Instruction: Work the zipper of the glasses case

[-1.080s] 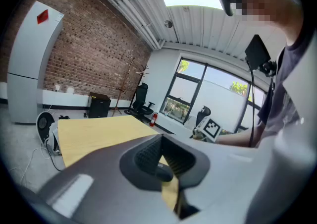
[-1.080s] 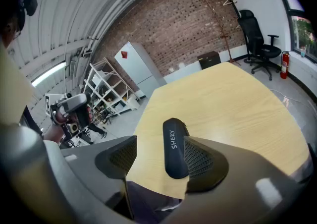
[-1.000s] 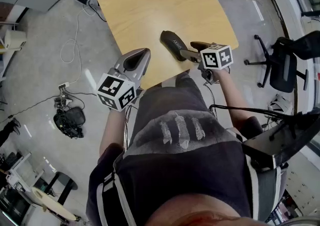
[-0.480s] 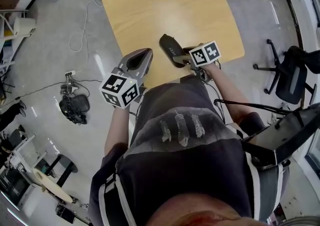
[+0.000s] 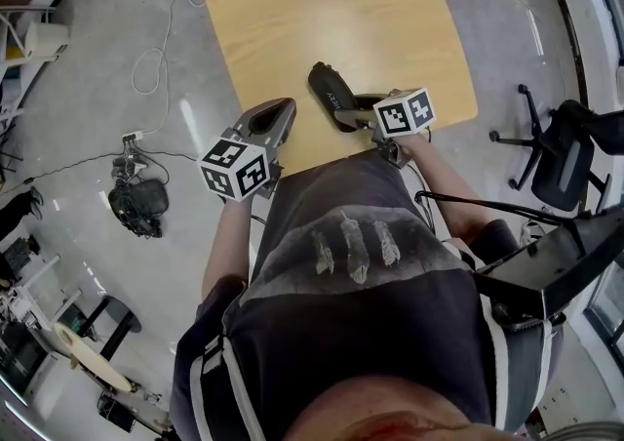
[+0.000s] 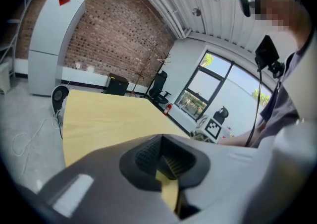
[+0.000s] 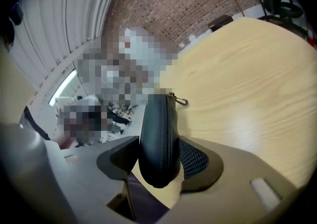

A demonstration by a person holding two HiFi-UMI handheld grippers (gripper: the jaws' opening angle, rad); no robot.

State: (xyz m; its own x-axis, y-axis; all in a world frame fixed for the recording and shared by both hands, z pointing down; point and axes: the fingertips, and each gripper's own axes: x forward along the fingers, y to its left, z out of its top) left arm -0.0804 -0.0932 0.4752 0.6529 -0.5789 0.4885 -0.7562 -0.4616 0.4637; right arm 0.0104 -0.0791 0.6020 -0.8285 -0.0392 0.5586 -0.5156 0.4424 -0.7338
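A black glasses case (image 5: 330,88) lies near the front edge of the wooden table (image 5: 331,10). In the right gripper view the case (image 7: 157,134) shows its zipper seam, with the metal pull (image 7: 181,100) at the far end. My right gripper (image 5: 358,112) reaches in from the right, and its jaws are closing on the near end of the case. Both pads (image 7: 195,161) look to touch its sides, with my right gripper (image 7: 158,161) around it. My left gripper (image 5: 276,109) hangs over the table's front edge to the left of the case, shut and empty, as the left gripper view (image 6: 166,166) confirms.
The person stands against the table's front edge. An office chair (image 5: 565,146) is at the right, with dark equipment (image 5: 546,263) below it. Cables and a black bundle (image 5: 136,205) lie on the floor at the left. The far table (image 6: 99,119) is bare wood.
The right gripper has slid a little further left over the case's near end. The left gripper has shifted only slightly, and the case has stayed where it was.
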